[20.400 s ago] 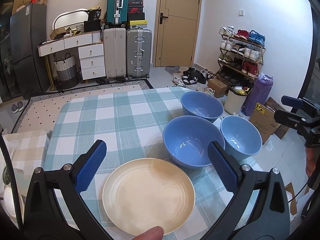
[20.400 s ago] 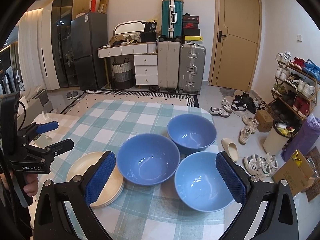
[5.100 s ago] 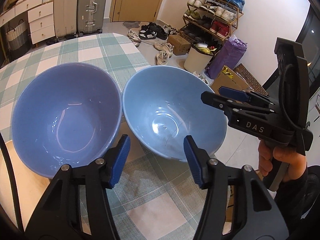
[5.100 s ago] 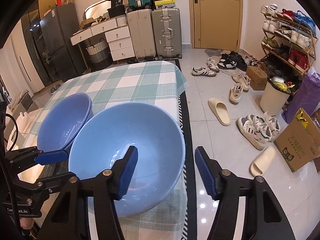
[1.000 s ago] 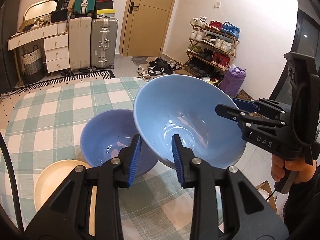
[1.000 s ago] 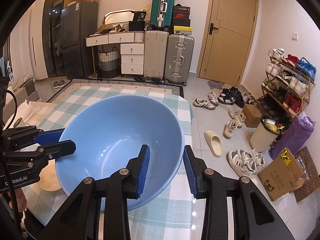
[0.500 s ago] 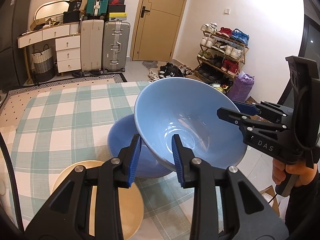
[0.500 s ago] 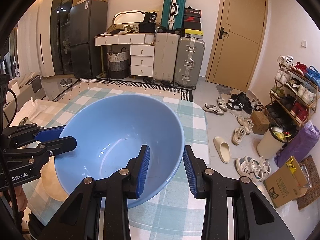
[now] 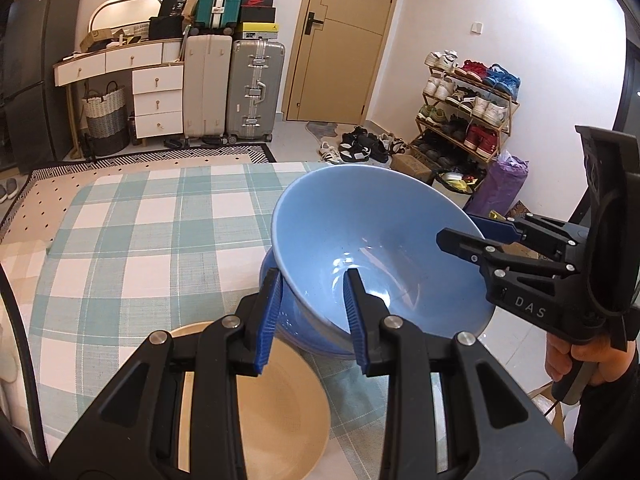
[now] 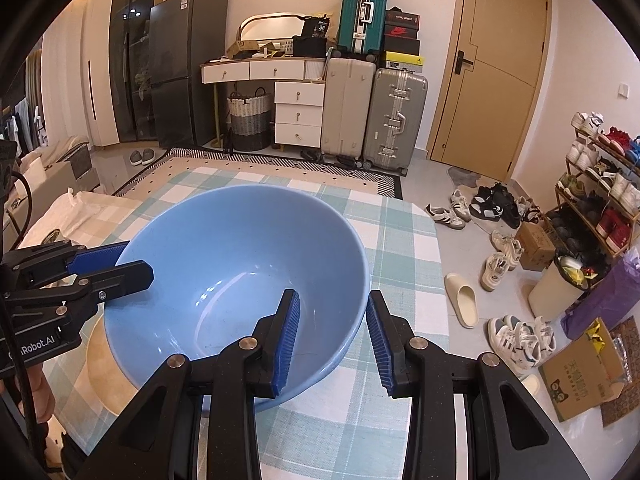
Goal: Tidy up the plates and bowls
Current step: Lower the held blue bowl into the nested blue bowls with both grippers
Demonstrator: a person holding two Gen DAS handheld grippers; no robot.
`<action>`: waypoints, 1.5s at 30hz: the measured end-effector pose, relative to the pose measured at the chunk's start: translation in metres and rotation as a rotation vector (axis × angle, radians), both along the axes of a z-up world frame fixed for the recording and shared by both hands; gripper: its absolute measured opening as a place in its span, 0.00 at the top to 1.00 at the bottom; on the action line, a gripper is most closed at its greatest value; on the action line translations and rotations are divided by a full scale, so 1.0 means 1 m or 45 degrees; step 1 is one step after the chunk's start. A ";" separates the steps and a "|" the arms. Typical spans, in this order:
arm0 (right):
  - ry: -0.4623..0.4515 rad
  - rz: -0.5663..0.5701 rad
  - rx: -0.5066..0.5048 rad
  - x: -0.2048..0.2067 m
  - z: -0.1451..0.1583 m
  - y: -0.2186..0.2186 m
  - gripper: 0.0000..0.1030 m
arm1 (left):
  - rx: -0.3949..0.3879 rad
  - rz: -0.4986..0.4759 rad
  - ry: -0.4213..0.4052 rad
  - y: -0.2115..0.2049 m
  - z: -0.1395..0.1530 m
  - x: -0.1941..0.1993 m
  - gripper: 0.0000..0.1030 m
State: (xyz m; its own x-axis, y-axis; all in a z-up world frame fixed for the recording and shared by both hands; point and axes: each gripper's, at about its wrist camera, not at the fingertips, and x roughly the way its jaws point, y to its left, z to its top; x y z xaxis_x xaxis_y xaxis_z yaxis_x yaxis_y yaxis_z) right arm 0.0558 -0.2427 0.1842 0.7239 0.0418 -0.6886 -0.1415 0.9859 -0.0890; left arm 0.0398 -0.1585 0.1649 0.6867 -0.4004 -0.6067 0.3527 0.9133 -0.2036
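- Left gripper [image 9: 312, 316] and right gripper [image 10: 334, 336] each pinch opposite rims of the blue bowl [image 9: 372, 248]; two grips steady it.
- It hangs tilted over the nested bowls [image 9: 272, 280] beside the cream plate [image 9: 276, 404]; likely for stacking.

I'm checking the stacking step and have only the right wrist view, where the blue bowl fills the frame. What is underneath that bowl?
Observer: The left wrist view shows a lower bowl, also blue, standing on the checked cloth directly below the held bowl. I cannot tell whether they touch.
Reviewer: Is the held bowl level?
Observer: No. It is tilted, with its opening leaning toward the left gripper, which is clamped on its near rim.
Reviewer: Where is the plate?
Observer: The cream plate lies on the cloth just in front of the lower bowl, beneath the left gripper, with nothing on it.
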 end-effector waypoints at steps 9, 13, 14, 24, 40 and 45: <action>0.046 0.017 0.013 0.020 -0.021 0.002 0.66 | 0.011 0.026 0.024 0.000 -0.019 0.028 0.74; 0.061 0.013 0.022 0.026 -0.031 -0.003 0.66 | 0.027 0.020 0.035 -0.005 -0.030 0.041 0.74; 0.065 0.010 0.026 0.029 -0.033 -0.005 0.66 | 0.031 0.019 0.041 -0.006 -0.034 0.046 0.74; 0.104 0.003 0.017 0.042 -0.054 -0.016 0.66 | 0.078 0.029 0.036 -0.022 -0.059 0.072 0.74; 0.155 0.010 -0.018 0.050 -0.079 -0.014 0.66 | 0.162 0.042 0.029 -0.028 -0.099 0.098 0.73; 0.173 0.009 -0.041 0.053 -0.086 -0.012 0.66 | 0.192 0.040 0.024 -0.030 -0.110 0.102 0.73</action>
State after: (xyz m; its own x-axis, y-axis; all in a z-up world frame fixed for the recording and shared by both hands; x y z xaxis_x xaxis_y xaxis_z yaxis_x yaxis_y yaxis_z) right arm 0.1093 -0.2542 0.0986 0.6239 0.0229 -0.7812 -0.1615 0.9818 -0.1002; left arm 0.1415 -0.1885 0.0551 0.6853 -0.2820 -0.6715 0.3205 0.9447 -0.0697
